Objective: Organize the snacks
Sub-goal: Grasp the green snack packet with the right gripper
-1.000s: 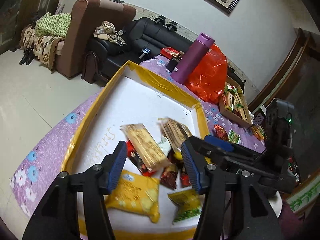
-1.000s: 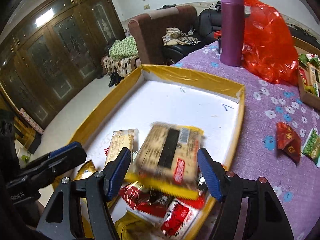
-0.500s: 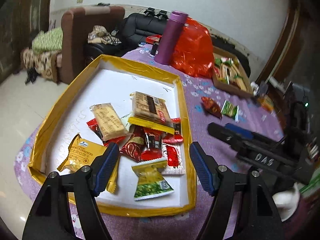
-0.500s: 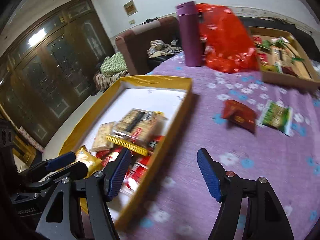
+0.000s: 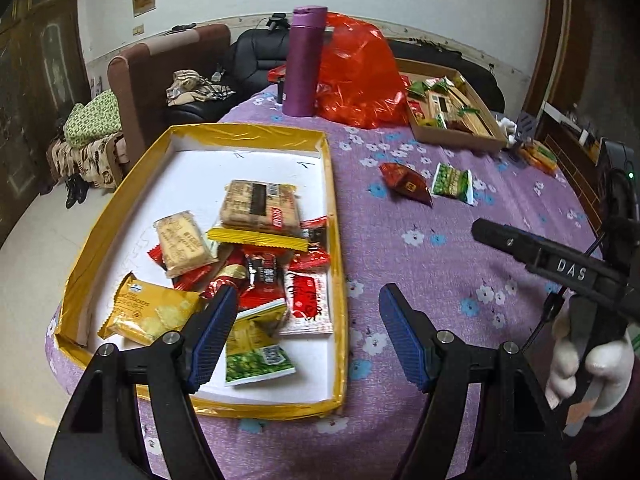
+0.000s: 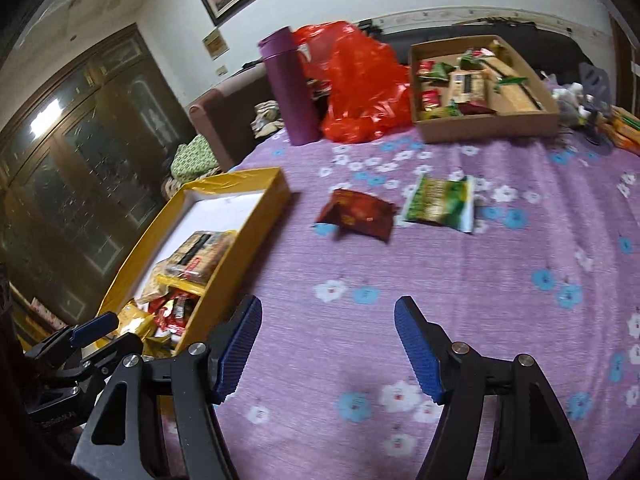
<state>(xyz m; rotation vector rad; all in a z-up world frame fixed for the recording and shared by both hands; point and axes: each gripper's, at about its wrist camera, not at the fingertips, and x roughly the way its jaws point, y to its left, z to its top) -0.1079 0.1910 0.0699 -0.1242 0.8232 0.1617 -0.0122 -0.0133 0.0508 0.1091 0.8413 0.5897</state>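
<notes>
Snacks: most lie heaped in the yellow tray (image 5: pixel 334 216), the cracker pack (image 5: pixel 260 204) on top of the pile; gathered there, I judge, as the sorting spot.
Loose snacks: a red packet (image 6: pixel 356 214) and a green packet (image 6: pixel 440 202) lie side by side on the purple cloth (image 6: pixel 400 280), apart from the tray and short of the cardboard box (image 6: pixel 488 124); likely the next to be collected.
Right gripper (image 6: pixel 328 350): fingers apart, nothing between them, aimed over bare cloth toward the two loose packets.
Left gripper (image 5: pixel 306 338): fingers spread and empty, over the tray's near right edge, one finger above the pile, the other above the cloth.
Bystanders: purple bottle (image 5: pixel 304 60) and red bag (image 5: pixel 356 76) stand at the far side, out of the way.
Change: a second ago the cracker pack hung between the right fingers above the tray; now it rests on the pile, and both grippers have swung away to the right, the left one's fingers wider than before.
</notes>
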